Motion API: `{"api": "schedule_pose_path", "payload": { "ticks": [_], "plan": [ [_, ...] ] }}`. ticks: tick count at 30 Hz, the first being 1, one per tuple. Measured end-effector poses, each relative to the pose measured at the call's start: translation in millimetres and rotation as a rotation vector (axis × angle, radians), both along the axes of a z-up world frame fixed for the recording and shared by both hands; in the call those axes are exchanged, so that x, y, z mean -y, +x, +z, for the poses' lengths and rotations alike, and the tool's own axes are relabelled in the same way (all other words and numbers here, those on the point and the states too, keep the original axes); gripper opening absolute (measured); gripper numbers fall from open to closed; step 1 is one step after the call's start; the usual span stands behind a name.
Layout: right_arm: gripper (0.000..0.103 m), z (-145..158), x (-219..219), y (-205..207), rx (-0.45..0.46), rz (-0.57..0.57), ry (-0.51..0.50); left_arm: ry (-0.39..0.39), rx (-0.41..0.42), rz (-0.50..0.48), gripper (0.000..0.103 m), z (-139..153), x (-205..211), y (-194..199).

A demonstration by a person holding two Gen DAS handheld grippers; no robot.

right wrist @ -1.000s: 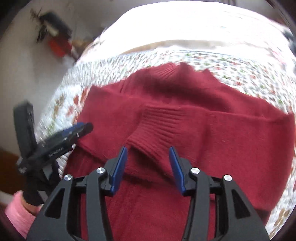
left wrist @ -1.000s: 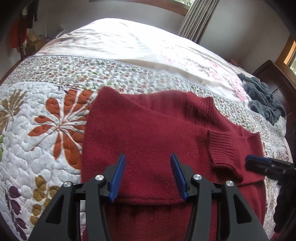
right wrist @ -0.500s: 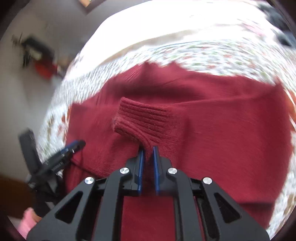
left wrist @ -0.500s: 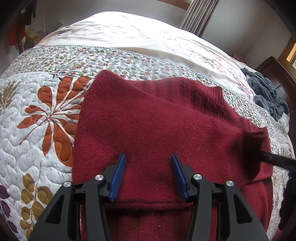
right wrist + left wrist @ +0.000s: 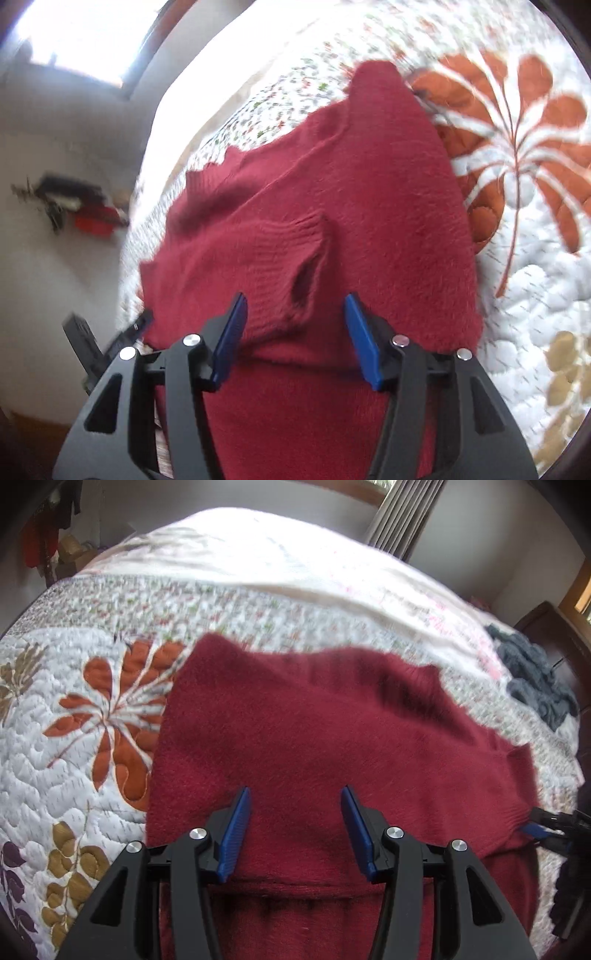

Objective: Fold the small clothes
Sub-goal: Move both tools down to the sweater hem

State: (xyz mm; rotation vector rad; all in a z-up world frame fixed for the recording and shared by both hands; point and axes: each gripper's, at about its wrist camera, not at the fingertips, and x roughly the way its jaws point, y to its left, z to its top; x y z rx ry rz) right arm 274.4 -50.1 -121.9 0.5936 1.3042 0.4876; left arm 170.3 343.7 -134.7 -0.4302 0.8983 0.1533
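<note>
1. Half a second ago the right gripper (image 5: 293, 334) was pinched shut on the ribbed sleeve cuff (image 5: 291, 243); now its blue pads (image 5: 364, 341) stand wide apart and the cuff lies free on the sweater.
2. Its view has also swung round: the orange leaf pattern (image 5: 517, 155) of the quilt now fills the right side of the right wrist picture.
3. At the right edge of the left wrist view, the right gripper's tip sits at the sweater's lower right edge, and I cannot tell from there whether it touches the fabric.
4. A dark red sweater (image 5: 314, 738) lies spread on the quilted bedspread (image 5: 48, 746), partly folded, with a sleeve laid across its body.
5. The cuff's open mouth faces the right gripper and lies between and just ahead of the two pads; both pads are clear of the knit.
6. The left gripper (image 5: 295, 827) hangs over the lower middle of the sweater with its fingers wide, nothing between them but the red fabric below.
7. Below its pads a horizontal fold line (image 5: 295, 884) crosses the sweater.
8. In the right wrist view a black part of the left gripper shows at the sweater's left edge.
9. A heap of grey-blue cloth (image 5: 532, 675) lies well apart, near the far right side of the bed.
10. Both pictures are slightly blurred by motion.
</note>
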Motion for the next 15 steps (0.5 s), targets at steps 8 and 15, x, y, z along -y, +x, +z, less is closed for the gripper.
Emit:
{"api": "schedule_pose_path", "payload": {
  "ticks": [8,15],
  "plan": [
    [0.009,5.0,-13.1,8.7,-0.009,0.059,-0.033,0.025,-0.022,-0.059,0.051,-1.2,14.7,13.8],
    [0.008,-15.2,-19.4,-1.6,-0.020,0.081,-0.158,0.011,-0.045,-0.057,0.053,-22.4,7.6,12.4]
  ]
}}
